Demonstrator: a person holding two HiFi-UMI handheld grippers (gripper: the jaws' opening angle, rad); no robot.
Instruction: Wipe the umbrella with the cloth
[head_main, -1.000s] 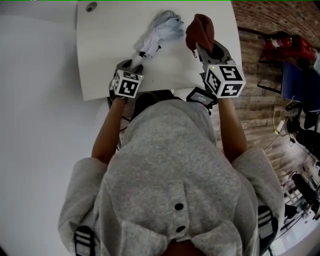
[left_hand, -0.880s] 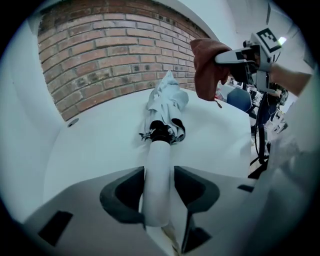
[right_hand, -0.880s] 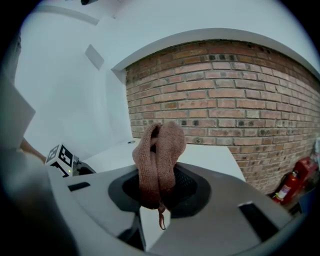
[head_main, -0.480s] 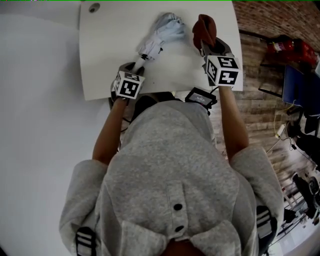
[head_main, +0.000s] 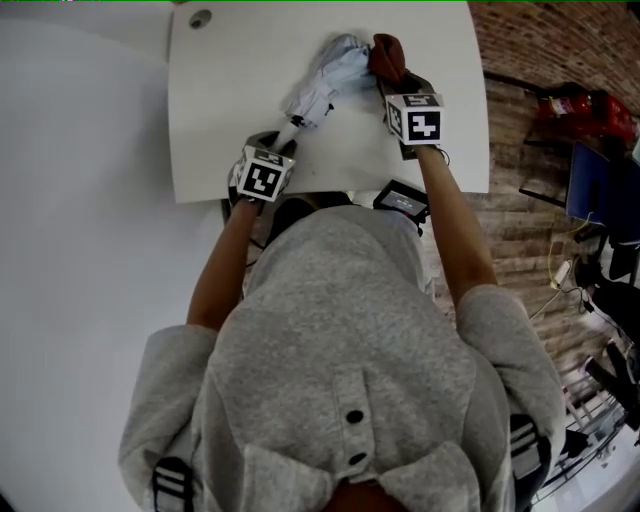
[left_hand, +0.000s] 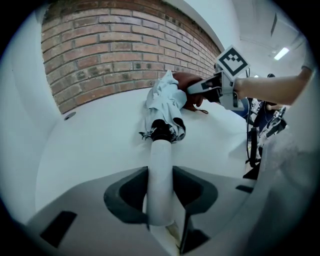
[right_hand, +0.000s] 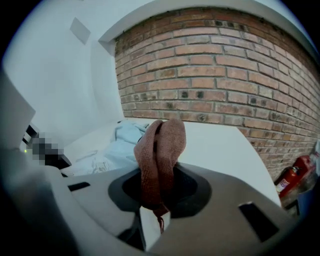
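Note:
A folded pale blue umbrella (head_main: 325, 80) lies on the white table (head_main: 230, 100), its canopy (left_hand: 165, 97) pointing away from me. My left gripper (head_main: 272, 140) has just been closing, and its jaws now press on the white umbrella handle (left_hand: 161, 185) from both sides. My right gripper (head_main: 392, 85) is shut on a reddish-brown cloth (right_hand: 160, 160), which stands bunched up out of the jaws. The cloth (head_main: 388, 55) rests against the right side of the canopy. In the left gripper view the right gripper (left_hand: 212, 87) reaches in beside the fabric.
A brick wall (right_hand: 225, 75) stands behind the table's far edge. A round cable hole (head_main: 201, 18) sits in the table's far left corner. A black device (head_main: 400, 197) hangs at the near edge. A red fire extinguisher (head_main: 590, 105) is on the floor at right.
My right gripper has moved down and to the left with the cloth, from beside the umbrella until the cloth rests on the canopy. The left gripper has stayed on the handle.

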